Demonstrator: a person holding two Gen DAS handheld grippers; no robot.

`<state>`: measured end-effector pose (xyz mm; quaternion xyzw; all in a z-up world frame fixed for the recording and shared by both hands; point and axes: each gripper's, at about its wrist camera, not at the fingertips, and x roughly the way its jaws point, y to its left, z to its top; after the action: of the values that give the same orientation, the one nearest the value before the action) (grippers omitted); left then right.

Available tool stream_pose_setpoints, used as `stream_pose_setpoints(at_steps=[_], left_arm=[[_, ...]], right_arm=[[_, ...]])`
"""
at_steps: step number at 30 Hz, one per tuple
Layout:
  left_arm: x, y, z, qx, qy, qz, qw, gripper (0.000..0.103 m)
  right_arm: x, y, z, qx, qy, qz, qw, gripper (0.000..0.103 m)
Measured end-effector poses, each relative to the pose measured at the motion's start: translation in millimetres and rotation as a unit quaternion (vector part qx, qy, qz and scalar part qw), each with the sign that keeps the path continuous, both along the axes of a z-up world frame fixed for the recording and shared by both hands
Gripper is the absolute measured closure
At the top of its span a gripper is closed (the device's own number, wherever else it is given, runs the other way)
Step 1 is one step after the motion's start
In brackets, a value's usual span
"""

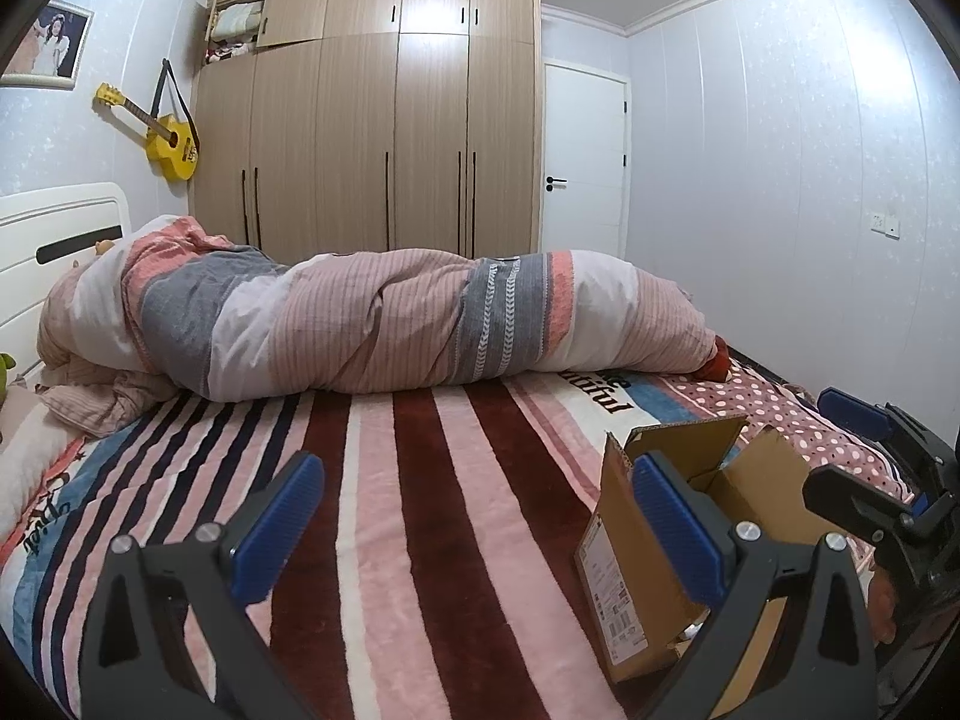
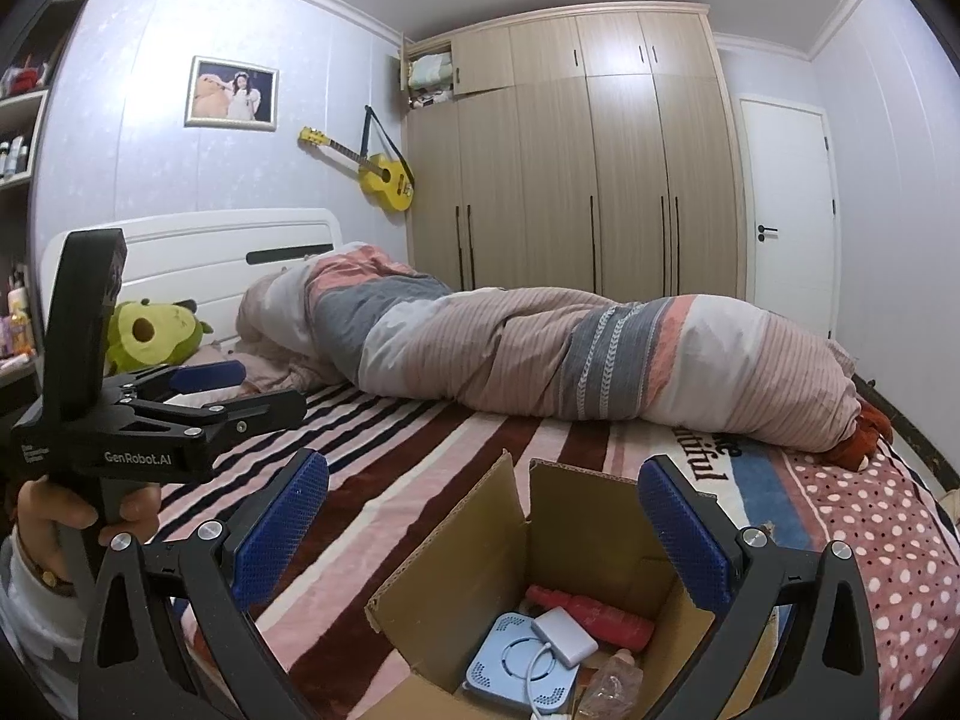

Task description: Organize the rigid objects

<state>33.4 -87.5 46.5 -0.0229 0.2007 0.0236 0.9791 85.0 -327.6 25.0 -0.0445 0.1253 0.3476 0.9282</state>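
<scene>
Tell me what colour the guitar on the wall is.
Yellow; the guitar shows best in the right wrist view.

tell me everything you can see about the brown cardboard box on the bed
The brown cardboard box is plain corrugated card, open, its flaps standing up. It sits upright on the striped blanket near the bed's foot. A white printed label is stuck on one outer side. Inside lie a pale blue square device, a white charger with cable, a red bottle-like object and a clear item. Neither gripper touches it.
</scene>
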Motion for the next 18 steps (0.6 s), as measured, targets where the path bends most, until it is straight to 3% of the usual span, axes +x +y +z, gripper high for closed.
stream_pose_setpoints(at_steps=[18], left_arm=[[-2.5, 1.6, 0.1, -0.001, -0.001, 0.0, 1.0, 0.001]], right_arm=[[-4.2, 5.7, 0.0, 0.0, 0.001, -0.003, 1.0, 0.0]])
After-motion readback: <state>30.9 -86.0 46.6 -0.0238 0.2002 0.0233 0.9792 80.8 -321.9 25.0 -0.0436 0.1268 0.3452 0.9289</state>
